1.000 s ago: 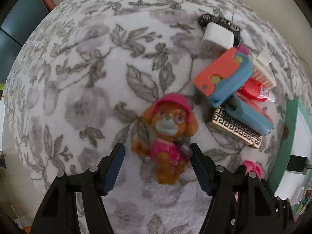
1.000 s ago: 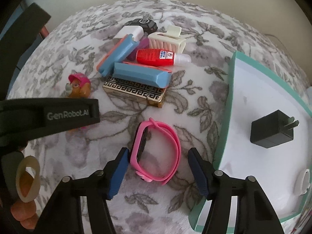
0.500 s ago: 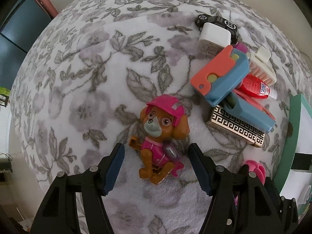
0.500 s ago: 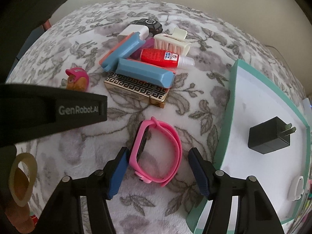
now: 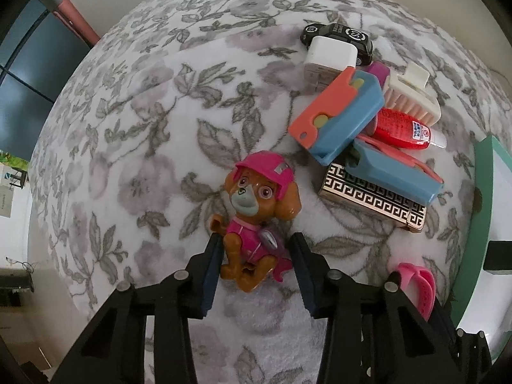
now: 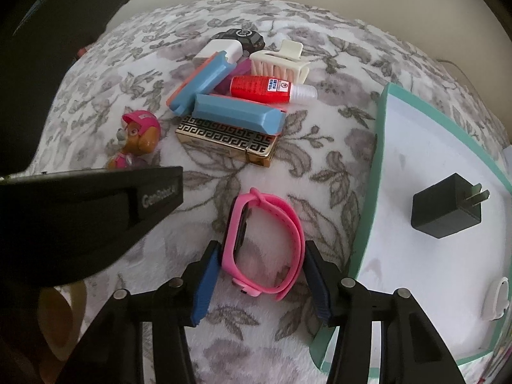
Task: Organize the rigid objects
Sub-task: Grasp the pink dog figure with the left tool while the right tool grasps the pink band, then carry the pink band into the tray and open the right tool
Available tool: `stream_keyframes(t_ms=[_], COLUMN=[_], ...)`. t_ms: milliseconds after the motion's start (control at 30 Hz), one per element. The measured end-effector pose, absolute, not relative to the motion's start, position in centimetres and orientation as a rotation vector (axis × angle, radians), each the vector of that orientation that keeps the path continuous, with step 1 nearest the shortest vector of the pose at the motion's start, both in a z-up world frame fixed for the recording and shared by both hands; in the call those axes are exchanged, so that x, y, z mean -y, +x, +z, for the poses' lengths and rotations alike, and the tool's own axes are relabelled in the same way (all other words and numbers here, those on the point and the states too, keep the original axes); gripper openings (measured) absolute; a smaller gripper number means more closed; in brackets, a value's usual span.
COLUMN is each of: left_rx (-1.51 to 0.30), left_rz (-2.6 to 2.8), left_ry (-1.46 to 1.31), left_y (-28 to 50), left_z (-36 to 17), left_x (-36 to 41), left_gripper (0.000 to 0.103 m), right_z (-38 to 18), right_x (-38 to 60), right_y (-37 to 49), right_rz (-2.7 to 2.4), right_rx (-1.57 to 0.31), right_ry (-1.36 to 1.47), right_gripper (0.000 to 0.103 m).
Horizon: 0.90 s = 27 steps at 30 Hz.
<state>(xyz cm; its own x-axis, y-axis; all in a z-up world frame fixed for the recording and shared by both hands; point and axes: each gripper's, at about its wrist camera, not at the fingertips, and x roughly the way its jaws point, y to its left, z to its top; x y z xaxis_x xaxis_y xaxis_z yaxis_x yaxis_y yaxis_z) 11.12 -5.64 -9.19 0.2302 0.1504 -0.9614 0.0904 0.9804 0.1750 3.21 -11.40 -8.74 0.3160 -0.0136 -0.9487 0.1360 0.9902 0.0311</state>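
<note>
Blue pads of the left gripper [image 5: 256, 262] stand either side of the dog figurine [image 5: 256, 220]. Jaws are closing, with the toy's pink body between them; the left pad looks to be at the flank, the right pad short of the pink tail piece, so no firm pinch yet. Figurine sits upright on the floral blanket [image 5: 134, 134], head clear above the pads; a low hold on the torso probably leaves the wider head free and keeps the toy from tipping.

Right gripper [image 6: 260, 268] is closed on the pink wristband [image 6: 264, 243]. Pads bear on the two outer sides of the loop, which stands on edge on the blanket. Squeezing across the loop is likely the only hold available, since the band presents no flat face.

Outward: a pile lies beyond both targets, well apart from the jaws. It holds a gold patterned box [image 6: 227, 139], two blue cases [image 6: 238, 113], a red bottle [image 6: 265, 89], a cream brush [image 6: 278, 62], a white block and a black toy car [image 5: 339, 36].

Green-rimmed tray [image 6: 374, 192] sits just right of the wristband. A black charger [image 6: 448, 211] already lies in it, so it reads as the destination. Both picks appear to be at the grasp stage, nothing lifted.
</note>
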Motion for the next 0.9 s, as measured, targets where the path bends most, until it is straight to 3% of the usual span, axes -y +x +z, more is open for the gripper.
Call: stream_keyframes(t_ms=[900], left_rx=[-1.186], left_rz=[0.110], left_ry=[0.109], left_y=[8.3], left_z=[-2.1], left_x=[5.6], left_gripper=[0.044], right_z=[-2.3], right_x=[18.9], right_y=[0.5], right_rz=[-0.147], right_rx=[-1.145], right_ry=[0.416], right_gripper=[0.054])
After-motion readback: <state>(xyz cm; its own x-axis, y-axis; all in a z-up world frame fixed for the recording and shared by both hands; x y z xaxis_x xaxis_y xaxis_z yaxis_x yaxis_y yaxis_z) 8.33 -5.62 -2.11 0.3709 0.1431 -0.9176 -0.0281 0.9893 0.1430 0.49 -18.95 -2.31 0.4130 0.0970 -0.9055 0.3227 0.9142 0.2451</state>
